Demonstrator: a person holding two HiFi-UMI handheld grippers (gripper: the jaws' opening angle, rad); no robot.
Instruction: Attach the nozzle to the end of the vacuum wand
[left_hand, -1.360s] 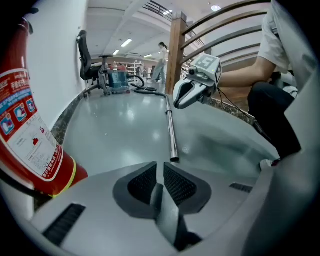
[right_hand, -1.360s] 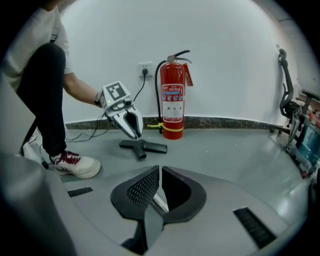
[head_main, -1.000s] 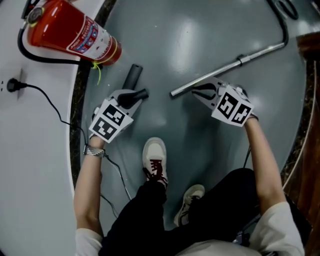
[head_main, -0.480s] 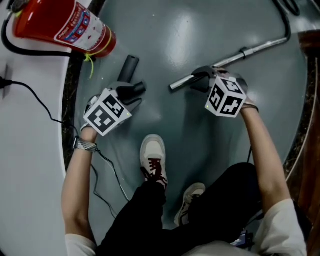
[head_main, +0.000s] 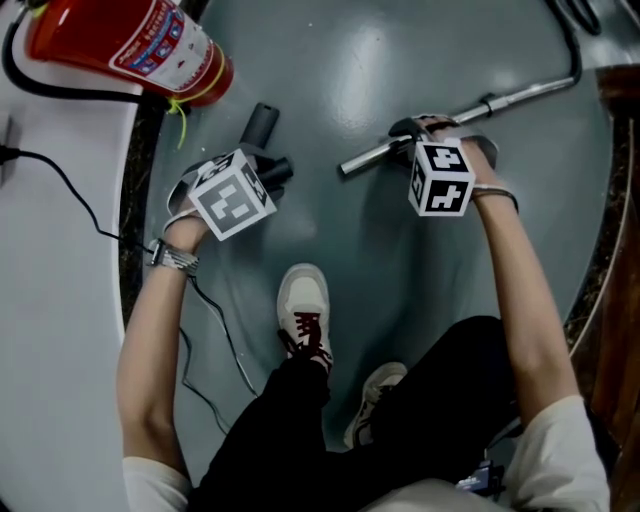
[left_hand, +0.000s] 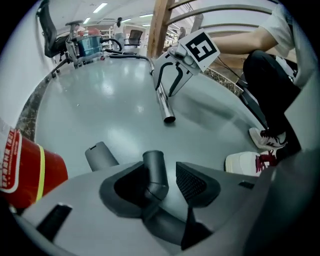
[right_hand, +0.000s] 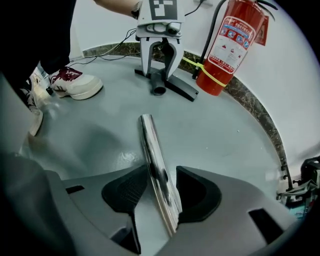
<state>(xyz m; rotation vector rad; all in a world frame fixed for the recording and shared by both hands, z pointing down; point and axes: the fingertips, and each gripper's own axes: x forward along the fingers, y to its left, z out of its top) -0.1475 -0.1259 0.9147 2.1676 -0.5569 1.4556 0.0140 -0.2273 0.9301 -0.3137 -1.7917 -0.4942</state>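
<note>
Near the glossy grey floor's (head_main: 370, 260) left edge, the left gripper (left_hand: 160, 174) had just been opening, its jaws wide around the dark grey plastic nozzle (left_hand: 153, 162) without pressing it. Mid-floor, the right gripper (right_hand: 162, 179), jaws likewise just opening, stood wide astride the chrome metal vacuum wand (right_hand: 148, 140).

Person wears black trousers (head_main: 300, 430), white sneakers (head_main: 303, 300), wristwatch (head_main: 172, 258).

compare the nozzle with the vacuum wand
The nozzle is dark grey; the vacuum wand is shiny metal. The nozzle is short and bent at an elbow; the vacuum wand is long and straight. Both lie on the floor between jaws that have just been opening: the left hand-held gripper over the nozzle, the right hand-held gripper over the vacuum wand.
</note>
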